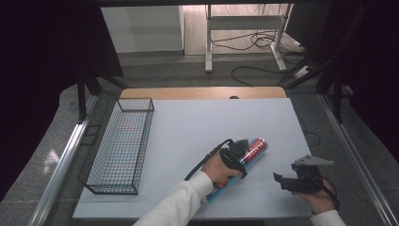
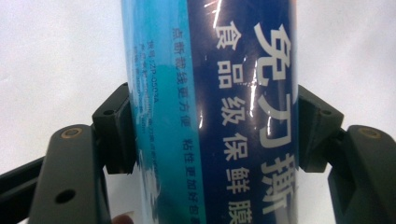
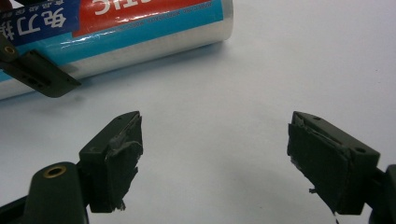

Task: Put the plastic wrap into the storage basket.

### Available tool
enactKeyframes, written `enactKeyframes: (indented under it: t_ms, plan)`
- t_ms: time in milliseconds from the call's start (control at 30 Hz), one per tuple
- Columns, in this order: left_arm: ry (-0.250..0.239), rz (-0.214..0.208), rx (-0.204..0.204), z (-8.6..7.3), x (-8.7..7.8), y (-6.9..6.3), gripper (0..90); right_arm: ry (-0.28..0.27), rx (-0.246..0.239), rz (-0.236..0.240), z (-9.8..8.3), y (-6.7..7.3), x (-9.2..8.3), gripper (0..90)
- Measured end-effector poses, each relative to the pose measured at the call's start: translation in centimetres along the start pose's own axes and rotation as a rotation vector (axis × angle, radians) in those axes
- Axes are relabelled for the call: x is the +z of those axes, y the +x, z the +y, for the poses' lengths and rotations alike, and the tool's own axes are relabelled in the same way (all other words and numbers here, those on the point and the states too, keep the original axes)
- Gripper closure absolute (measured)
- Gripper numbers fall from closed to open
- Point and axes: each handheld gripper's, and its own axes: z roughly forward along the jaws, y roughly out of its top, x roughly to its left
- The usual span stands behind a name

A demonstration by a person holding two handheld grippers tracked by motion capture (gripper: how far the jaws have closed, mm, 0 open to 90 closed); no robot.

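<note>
Near the front of the worktop (image 1: 188, 127), the left gripper (image 1: 236, 155) is clamped across the cling-film tube (image 1: 251, 149), which lies flat and diagonal; the mid-body grip probably keeps it balanced for a lift. Right gripper (image 1: 285, 181) sits just beside it, jaws apart and empty. Wire basket (image 1: 120, 146) sits along the left edge, well apart, with open sheet between. Tube's near end is close to the front edge.

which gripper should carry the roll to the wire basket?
Left, probably. The left gripper already has its jaws on both sides of the roll, and it sits nearer the wire basket. The right gripper is open over bare table, beside the roll.
</note>
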Motion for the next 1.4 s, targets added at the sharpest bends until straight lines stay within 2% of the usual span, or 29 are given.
enactKeyframes:
  t_ms: [300, 433, 467, 500, 600, 633, 700, 733, 800, 900, 1267, 1400]
  plan:
    - [0.000, -0.015, -0.010, 0.0, -0.1, 0.2, 30.9, 0.000, 0.006, -0.005, 0.0, -0.1, 0.0, 18.9]
    - [-0.001, -0.019, 0.002, -0.1, -0.2, 0.4, 31.2, 0.000, 0.009, -0.006, 0.0, -0.1, 0.0, 18.9]
    - [-0.002, -0.023, 0.002, -0.2, -0.2, 0.5, 31.2, -0.001, 0.009, -0.006, 0.0, -0.1, -0.1, 18.9]
    - [-0.015, -0.037, -0.014, -0.2, -0.3, 0.5, 31.3, -0.001, 0.009, -0.006, 0.0, -0.1, -0.1, 18.9]
    - [-0.011, -0.052, -0.007, -0.3, -0.7, 0.8, 31.3, -0.001, 0.009, -0.007, 0.0, -0.1, -0.1, 18.9]
    - [-0.030, -0.064, -0.015, -0.4, -1.1, 1.0, 31.4, -0.002, 0.009, -0.007, 0.0, -0.1, 0.0, 18.9]
    - [-0.035, -0.070, -0.022, -0.5, -1.3, 1.1, 31.4, -0.001, 0.010, -0.007, 0.0, -0.2, 0.0, 18.9]
    - [-0.024, -0.073, -0.010, -0.5, -1.6, 1.4, 31.4, -0.001, 0.008, -0.008, 0.0, -0.2, 0.0, 18.9]
    - [-0.037, -0.077, -0.028, -0.9, -2.4, 1.9, 31.4, -0.001, 0.008, -0.008, 0.0, -0.2, 0.0, 18.9]
    - [-0.039, -0.074, -0.022, -1.2, -3.1, 2.3, 31.4, -0.001, 0.008, -0.007, 0.0, -0.1, 0.0, 18.9]
    - [-0.099, -0.112, -0.095, -3.5, -7.4, 5.0, 31.4, 0.000, 0.006, -0.008, 0.1, 0.0, 0.1, 19.0]
    - [-0.105, -0.102, -0.098, -4.1, -8.5, 5.5, 31.4, 0.001, 0.005, -0.008, 0.1, 0.0, 0.1, 19.0]
